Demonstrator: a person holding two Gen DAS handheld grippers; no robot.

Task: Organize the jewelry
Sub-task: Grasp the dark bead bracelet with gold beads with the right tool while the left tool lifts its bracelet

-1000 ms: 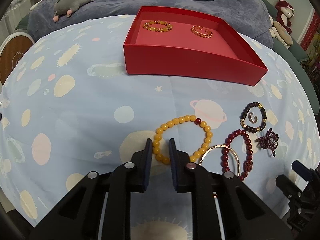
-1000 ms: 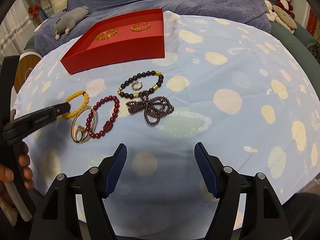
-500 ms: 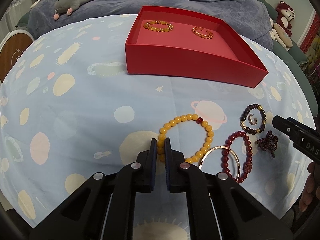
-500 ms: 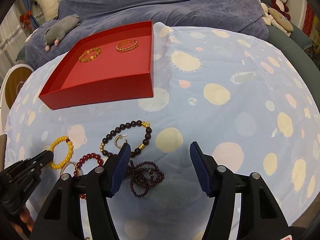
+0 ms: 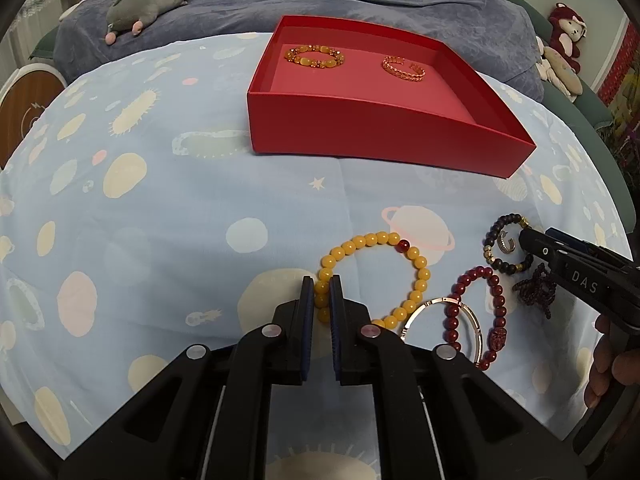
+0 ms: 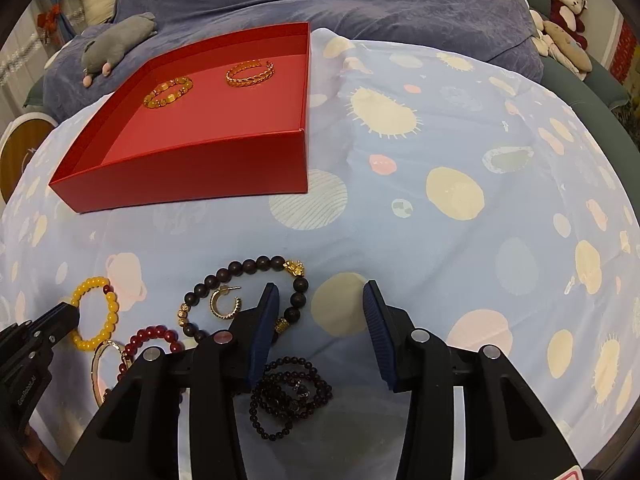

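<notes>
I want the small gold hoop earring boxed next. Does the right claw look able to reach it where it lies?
Probably yes. The right claw is open and hovers close to the gold hoop earring, which lies uncovered inside the dark beaded bracelet. That bracelet rings it closely, so a finger may catch its beads.

Colours and patterns, loose jewelry on the bed.
Sheet point(image 5: 180, 220): pale blue, cream and pink planet print. Box point(image 5: 372, 136): red. Bead bracelet point(image 5: 372, 276): yellow, one dark red bead. Second bracelet point(image 5: 476, 312): dark red.
</notes>
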